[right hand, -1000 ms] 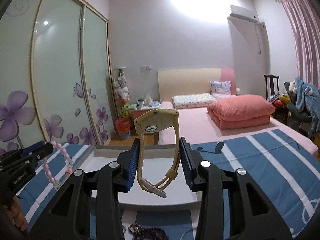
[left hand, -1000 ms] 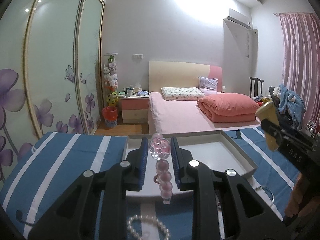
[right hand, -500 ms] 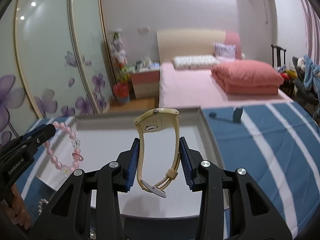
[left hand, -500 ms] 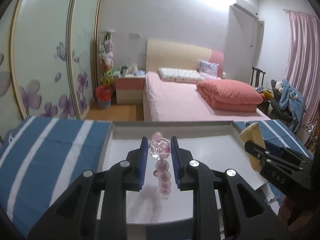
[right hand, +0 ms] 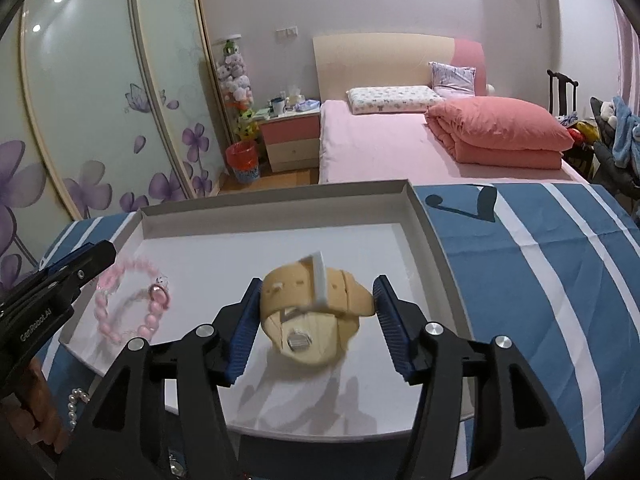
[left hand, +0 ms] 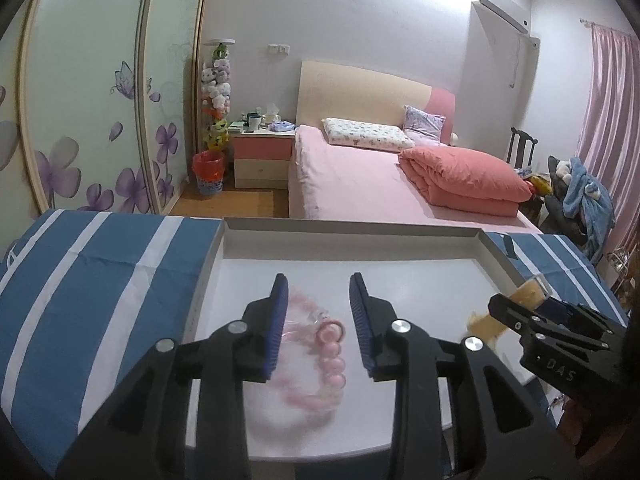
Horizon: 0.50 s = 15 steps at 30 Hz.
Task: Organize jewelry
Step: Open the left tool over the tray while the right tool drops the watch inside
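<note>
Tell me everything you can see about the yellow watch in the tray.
The yellow watch looks like pale plastic or rubber, its strap curled in a loop with a metal buckle toward the camera. It is motion-blurred, low inside the white tray. It sits between the right gripper pads, whose jaws have just been opening and do not press it.

Counted items on the striped cloth

One shallow white cardboard tray [right hand: 420,208] is seen, and two pieces of jewelry are counted inside it: one pink beaded bracelet [right hand: 105,312] and one cream-yellow plastic wristwatch [right hand: 320,320]. One string of small white pearls [right hand: 74,404] is counted outside the tray, on one blue-and-white striped cloth [right hand: 520,280]. Two black two-finger grippers with blue pads are counted: the left gripper [left hand: 318,320] and the right gripper [right hand: 316,324].
</note>
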Each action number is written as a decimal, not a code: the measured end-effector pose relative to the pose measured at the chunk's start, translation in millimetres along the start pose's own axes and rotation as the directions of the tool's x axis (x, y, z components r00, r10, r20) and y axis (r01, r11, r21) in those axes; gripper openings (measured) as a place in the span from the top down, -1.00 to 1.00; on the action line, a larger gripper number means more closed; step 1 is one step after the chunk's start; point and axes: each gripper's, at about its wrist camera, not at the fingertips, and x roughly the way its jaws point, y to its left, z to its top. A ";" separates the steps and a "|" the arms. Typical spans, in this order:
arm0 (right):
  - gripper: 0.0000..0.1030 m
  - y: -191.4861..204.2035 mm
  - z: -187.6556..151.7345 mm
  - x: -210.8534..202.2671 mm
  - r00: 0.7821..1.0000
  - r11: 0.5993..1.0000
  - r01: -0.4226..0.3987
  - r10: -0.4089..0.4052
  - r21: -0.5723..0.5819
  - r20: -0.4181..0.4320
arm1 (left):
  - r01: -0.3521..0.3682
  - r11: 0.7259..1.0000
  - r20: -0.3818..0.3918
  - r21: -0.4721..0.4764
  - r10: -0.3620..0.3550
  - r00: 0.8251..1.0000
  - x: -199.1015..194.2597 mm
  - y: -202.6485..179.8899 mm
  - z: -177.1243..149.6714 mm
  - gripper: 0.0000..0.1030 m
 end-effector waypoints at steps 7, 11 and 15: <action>-0.11 -3.3 7.3 -11.2 0.999 1.000 -0.004 0.004 0.009 0.043 | -0.006 1.000 0.019 -0.007 0.006 1.000 -11.4 2.2 4.2 0.36; -0.11 -7.2 7.2 -20.3 0.998 1.000 -0.007 0.005 0.020 0.063 | -0.008 1.000 0.020 -0.011 0.008 1.000 -20.9 5.0 1.8 0.36; -0.11 -11.4 1.8 -22.6 0.999 1.000 -0.002 0.001 0.023 0.042 | -0.012 1.000 0.032 -0.013 0.012 0.999 -34.4 8.7 -1.6 0.35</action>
